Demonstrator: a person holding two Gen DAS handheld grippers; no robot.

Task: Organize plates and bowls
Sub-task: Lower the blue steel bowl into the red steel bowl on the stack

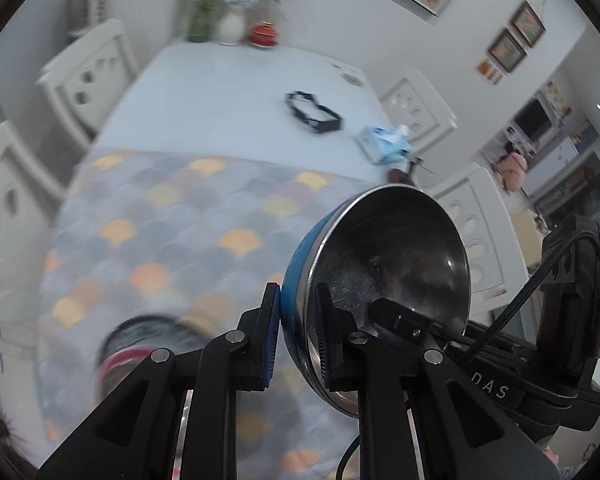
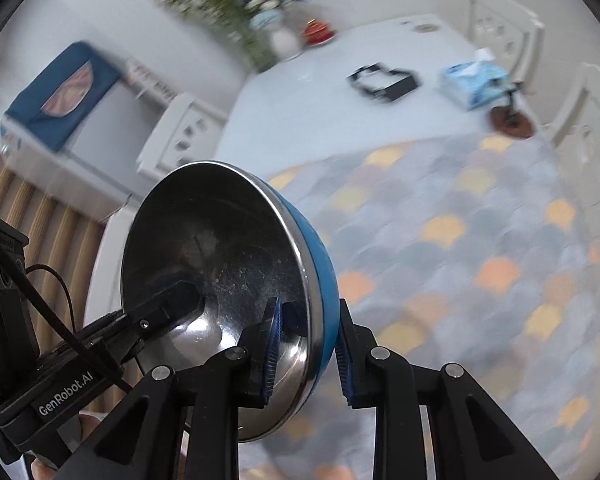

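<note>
Tongs of both hands grip one and the same bowl, which has a blue outside and a shiny steel inside. The left gripper pinches the bowl's wall near the rim, one finger on the blue outside and one on the steel inside. The right gripper holds the opposite part of the rim in the same way. The bowl stands on its edge between the two tongs, lifted above the patterned cloth. Farther ahead of the tongs, on the pale table, lie a black strap and a tissue box. Everything beyond the bowl is blurred.
</note>
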